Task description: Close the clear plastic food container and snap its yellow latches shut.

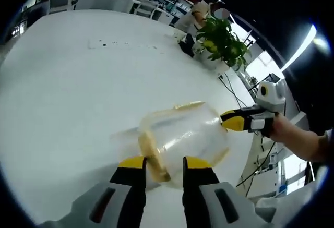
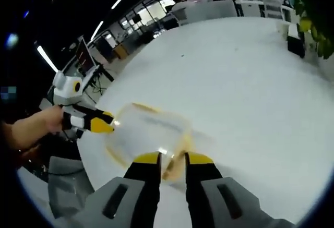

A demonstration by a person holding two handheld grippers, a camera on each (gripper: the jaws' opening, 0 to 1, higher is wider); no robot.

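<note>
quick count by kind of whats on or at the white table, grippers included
clear plastic food container: 1
potted green plant: 1
grippers: 2, the left gripper and the right gripper, each beside the container
total: 4

**Clear container resting on the white table**

The clear plastic food container point(image 1: 185, 136) point(image 2: 148, 131) is sitting on the white table point(image 1: 68, 82) point(image 2: 245, 82), near its edge. Its walls are showing blurred and see-through, with yellow trim running around the rim and a yellow latch point(image 1: 151, 152) point(image 2: 175, 168) lying at the near side. Whether the lid is seating fully cannot be told.
</note>
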